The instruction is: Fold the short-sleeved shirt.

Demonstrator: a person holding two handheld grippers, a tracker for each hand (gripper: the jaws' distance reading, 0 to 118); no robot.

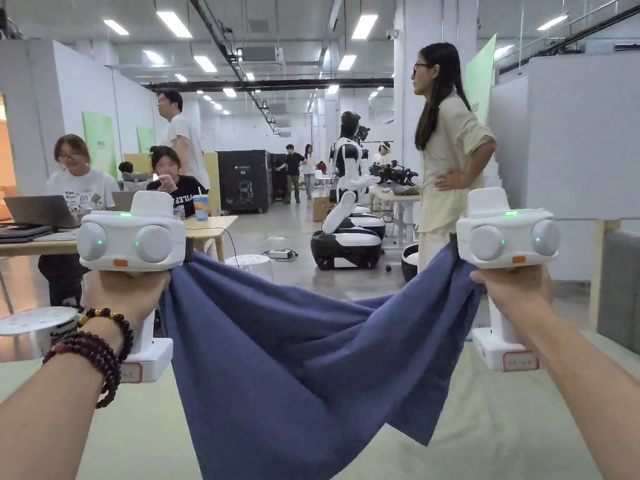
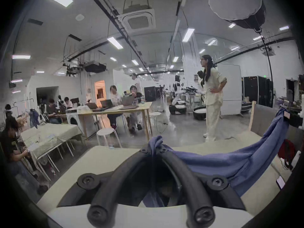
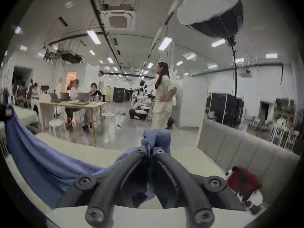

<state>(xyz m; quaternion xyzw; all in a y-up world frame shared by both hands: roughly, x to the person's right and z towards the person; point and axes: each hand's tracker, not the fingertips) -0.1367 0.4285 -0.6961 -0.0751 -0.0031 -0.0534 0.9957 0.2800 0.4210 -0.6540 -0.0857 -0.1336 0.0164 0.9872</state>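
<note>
A blue short-sleeved shirt (image 1: 300, 369) hangs in the air between my two grippers and sags in the middle over the pale green table (image 1: 512, 431). My left gripper (image 2: 153, 150) is shut on one bunched corner of the shirt (image 2: 230, 162). My right gripper (image 3: 150, 151) is shut on the other corner, where a tuft of the shirt (image 3: 49, 164) sticks out past the jaw tips. In the head view the white gripper bodies, left gripper (image 1: 132, 240) and right gripper (image 1: 506, 236), are held up at chest height, wide apart.
A person in pale clothes (image 1: 447, 156) stands beyond the table's far edge. A wooden desk (image 1: 209, 226) with seated people is at the left, white stools (image 1: 34, 320) nearby. A grey padded panel (image 3: 246, 151) borders the table's right side, with a red object (image 3: 241, 183) beside it.
</note>
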